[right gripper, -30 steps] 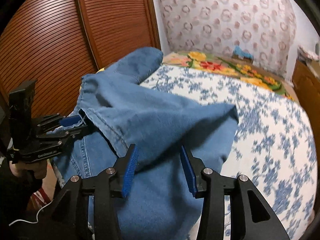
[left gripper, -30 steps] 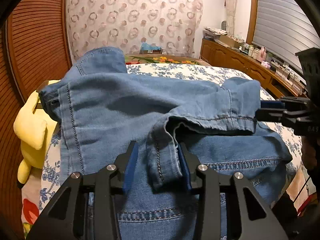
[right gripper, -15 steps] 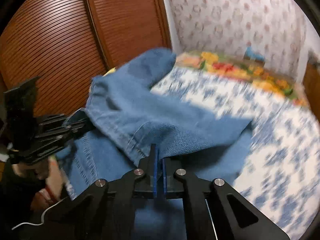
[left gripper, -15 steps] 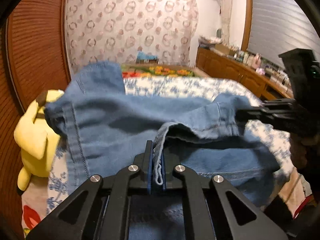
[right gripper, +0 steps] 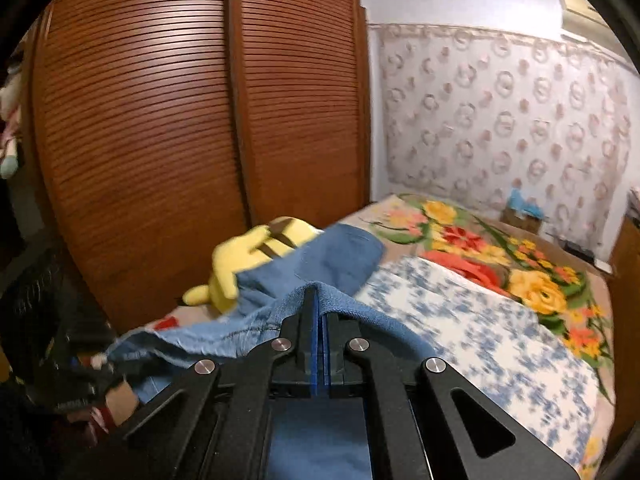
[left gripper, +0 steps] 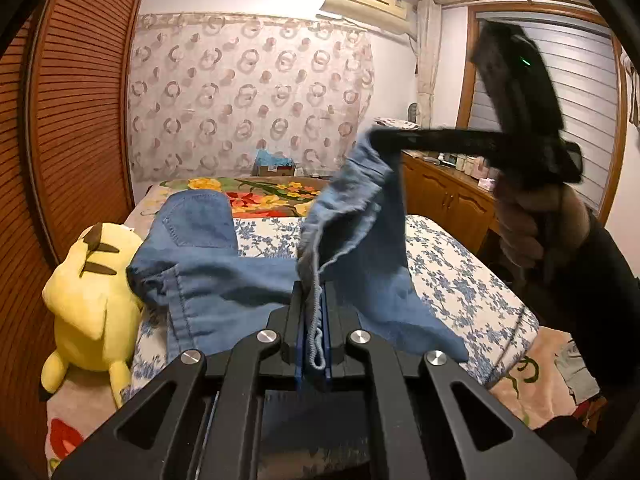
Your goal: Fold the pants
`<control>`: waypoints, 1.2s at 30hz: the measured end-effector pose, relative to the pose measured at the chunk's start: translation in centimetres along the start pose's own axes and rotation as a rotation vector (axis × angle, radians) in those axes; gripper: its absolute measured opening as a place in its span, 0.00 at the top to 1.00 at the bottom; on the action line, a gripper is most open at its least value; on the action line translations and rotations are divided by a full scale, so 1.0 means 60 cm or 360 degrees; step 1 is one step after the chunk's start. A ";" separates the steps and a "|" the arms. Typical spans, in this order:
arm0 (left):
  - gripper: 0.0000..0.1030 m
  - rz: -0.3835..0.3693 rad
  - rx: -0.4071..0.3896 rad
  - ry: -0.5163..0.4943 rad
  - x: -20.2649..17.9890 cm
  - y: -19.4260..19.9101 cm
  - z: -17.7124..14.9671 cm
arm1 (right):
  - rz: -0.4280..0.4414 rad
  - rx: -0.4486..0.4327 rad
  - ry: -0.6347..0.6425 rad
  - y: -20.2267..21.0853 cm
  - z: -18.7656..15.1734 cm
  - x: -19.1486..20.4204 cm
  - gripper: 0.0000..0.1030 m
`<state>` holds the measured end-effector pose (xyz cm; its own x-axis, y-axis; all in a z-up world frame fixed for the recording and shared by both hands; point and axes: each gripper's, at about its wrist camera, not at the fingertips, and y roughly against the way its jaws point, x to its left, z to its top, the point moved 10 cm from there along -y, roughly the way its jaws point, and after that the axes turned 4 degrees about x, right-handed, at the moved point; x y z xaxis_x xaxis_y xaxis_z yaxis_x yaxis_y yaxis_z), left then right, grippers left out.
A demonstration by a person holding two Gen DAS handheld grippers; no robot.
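Left wrist view: left gripper [left gripper: 313, 312] clamped tight on a bunched denim edge of the pants [left gripper: 224, 280], bottom center. Right gripper [left gripper: 384, 138], upper right, pinches another edge, cloth hanging off it. Pants' far part lies on the bed [left gripper: 460, 280], center-left, touching the yellow plush [left gripper: 86, 300]. Right wrist view: right gripper pads closed on the denim, bottom center.

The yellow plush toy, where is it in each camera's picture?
Left wrist view: the yellow plush toy lies at the left edge, on the bed beside the jeans.
Right wrist view: it sits near the middle, partly behind the jeans, in front of the wooden doors.
Shared landmark: the flowered blanket at the bed's far end.
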<state>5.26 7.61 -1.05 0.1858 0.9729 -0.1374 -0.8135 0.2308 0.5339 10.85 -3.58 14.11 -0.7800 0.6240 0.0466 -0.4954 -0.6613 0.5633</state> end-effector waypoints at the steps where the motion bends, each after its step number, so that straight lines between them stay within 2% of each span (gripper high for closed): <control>1: 0.92 0.0005 0.0005 0.0007 0.003 0.003 -0.003 | 0.0010 -0.0004 0.0010 -0.011 0.006 0.006 0.99; 5: 0.93 0.0036 0.0052 0.0055 0.027 0.008 -0.030 | 0.0066 -0.0012 0.0066 -0.053 0.024 0.039 0.99; 6: 0.92 0.0046 0.0076 0.0070 0.035 0.004 -0.042 | 0.0076 0.0009 0.0079 -0.070 0.023 0.045 0.99; 7: 0.92 0.0054 0.0098 0.0085 0.043 0.002 -0.053 | 0.0092 0.0033 0.0079 -0.102 0.018 0.021 0.99; 10: 0.93 0.0079 0.0170 0.0131 0.065 -0.012 -0.090 | 0.0122 0.0137 0.0078 -0.174 0.004 0.045 0.99; 17: 0.92 0.0130 0.0317 0.0215 0.104 -0.037 -0.158 | 0.0160 0.0319 0.0032 -0.288 -0.032 0.067 0.99; 23: 0.92 0.0158 0.0409 0.0263 0.116 -0.061 -0.193 | 0.0159 0.0447 0.0021 -0.324 -0.045 0.071 0.98; 25: 0.92 0.0151 0.0419 0.0275 0.115 -0.065 -0.196 | 0.0169 0.0456 0.0016 -0.320 -0.036 0.081 0.89; 27: 0.87 0.0155 0.0416 0.0281 0.118 -0.065 -0.196 | 0.0166 0.0446 0.0020 -0.320 -0.027 0.078 0.70; 28: 0.80 0.0165 0.0414 0.0281 0.120 -0.065 -0.195 | 0.0167 0.0431 0.0022 -0.311 -0.026 0.077 0.66; 30: 0.74 0.0179 0.0407 0.0289 0.126 -0.064 -0.193 | 0.0159 0.0400 0.0023 -0.305 -0.016 0.065 0.50; 33: 0.63 0.0191 0.0399 0.0298 0.134 -0.061 -0.190 | 0.0121 0.0345 0.0018 -0.263 -0.004 0.039 0.48; 34: 0.53 0.0194 0.0392 0.0300 0.137 -0.061 -0.190 | 0.0106 0.0327 0.0019 -0.250 -0.005 0.029 0.48; 36: 0.45 0.0202 0.0377 0.0312 0.143 -0.060 -0.187 | 0.0039 0.0302 0.0015 -0.218 -0.007 -0.005 0.48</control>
<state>3.61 14.98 -13.52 -0.0368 0.9785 -0.2030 -0.6682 0.1270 0.7331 17.42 4.69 6.34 -0.7950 0.6040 0.0551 -0.3958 -0.5854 0.7076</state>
